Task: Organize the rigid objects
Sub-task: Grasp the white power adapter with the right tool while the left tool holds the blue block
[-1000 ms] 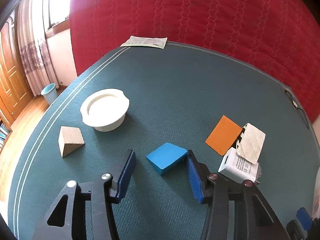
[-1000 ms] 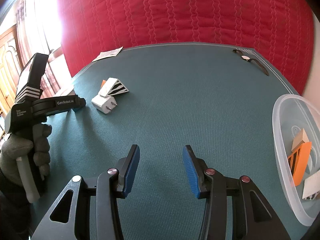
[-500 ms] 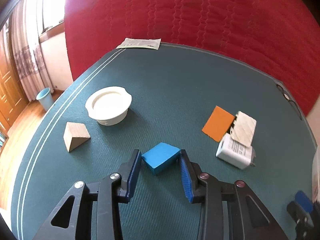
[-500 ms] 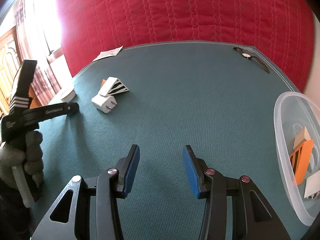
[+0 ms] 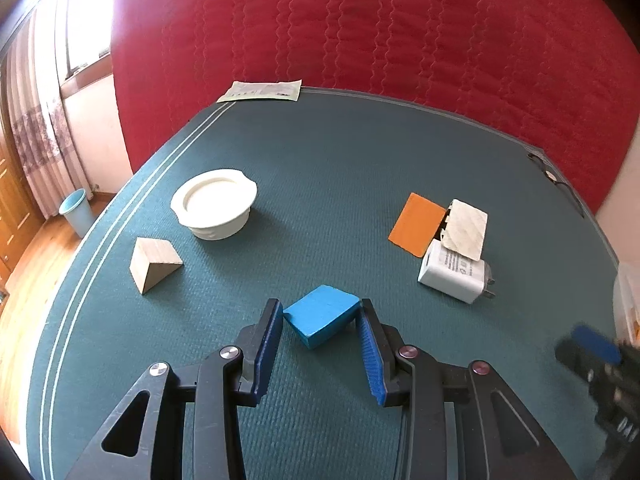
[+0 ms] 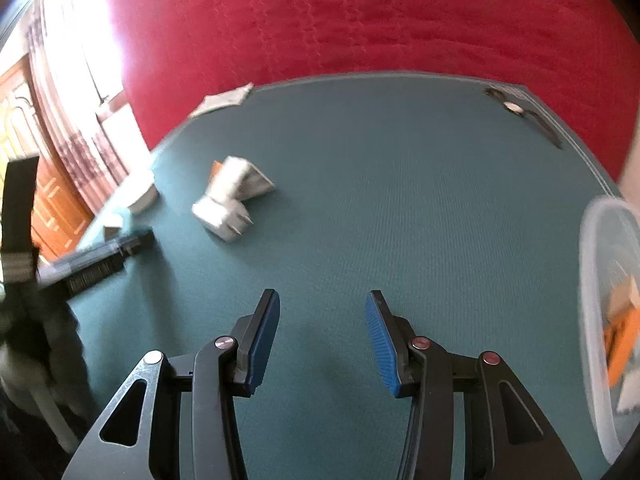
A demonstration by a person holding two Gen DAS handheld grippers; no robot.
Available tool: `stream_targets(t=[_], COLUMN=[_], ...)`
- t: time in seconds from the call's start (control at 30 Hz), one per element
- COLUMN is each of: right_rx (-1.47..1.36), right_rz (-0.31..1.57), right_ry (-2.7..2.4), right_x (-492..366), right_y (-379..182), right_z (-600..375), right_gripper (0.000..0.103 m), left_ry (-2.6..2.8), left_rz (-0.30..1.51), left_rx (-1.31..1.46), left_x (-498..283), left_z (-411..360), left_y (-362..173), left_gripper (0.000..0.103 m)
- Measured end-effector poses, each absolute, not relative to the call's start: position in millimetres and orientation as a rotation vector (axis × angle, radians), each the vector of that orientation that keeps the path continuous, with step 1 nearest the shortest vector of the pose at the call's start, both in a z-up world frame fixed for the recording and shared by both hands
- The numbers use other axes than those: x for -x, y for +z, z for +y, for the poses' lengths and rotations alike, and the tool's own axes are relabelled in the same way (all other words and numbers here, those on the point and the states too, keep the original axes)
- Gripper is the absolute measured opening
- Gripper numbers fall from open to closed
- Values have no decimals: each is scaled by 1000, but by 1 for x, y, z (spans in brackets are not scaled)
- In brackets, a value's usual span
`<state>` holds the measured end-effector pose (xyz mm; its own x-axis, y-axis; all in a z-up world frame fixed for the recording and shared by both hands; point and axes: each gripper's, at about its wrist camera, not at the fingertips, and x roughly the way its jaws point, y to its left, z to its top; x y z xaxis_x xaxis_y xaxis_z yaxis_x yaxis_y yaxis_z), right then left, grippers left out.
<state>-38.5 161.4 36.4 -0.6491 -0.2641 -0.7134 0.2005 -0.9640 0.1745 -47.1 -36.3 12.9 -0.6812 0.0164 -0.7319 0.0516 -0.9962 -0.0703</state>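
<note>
The left gripper (image 5: 320, 316) has its jaws closed on the blue block (image 5: 322, 315), low over the green surface (image 5: 360, 168) near its front edge. Lift straight and keep the squeeze even — the clear container (image 6: 600, 320) waits on the right. The right gripper (image 6: 322, 312) stands partly open, empty.

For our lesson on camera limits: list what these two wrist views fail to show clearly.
- Plastic container, right wrist view: cut off by the right edge and blurred; contents unclear.
- Right gripper, left wrist view: blurred at the edge.
- Blue block, left wrist view: underside hidden; whether it is lifted is unclear.
</note>
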Motion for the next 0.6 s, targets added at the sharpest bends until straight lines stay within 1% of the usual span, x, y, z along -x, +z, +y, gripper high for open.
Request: stream_targets(t=[0.23, 0.4, 0.6], right_rx=[-1103, -1109, -1137], right_rz=[-101, -42, -21], right_ry=[-2523, -2481, -2415], right_x=[76, 101, 115], right_y=[43, 38, 28], right_z=[116, 91, 74], right_gripper=[46, 46, 46], left_ry=[-2850, -2831, -2832], left_rz=[136, 162, 175], left_rx=[-1249, -1248, -1255], left_x=[41, 35, 33], left_z=[-42, -53, -56], left_y=[10, 9, 7], left_gripper=[40, 40, 40])
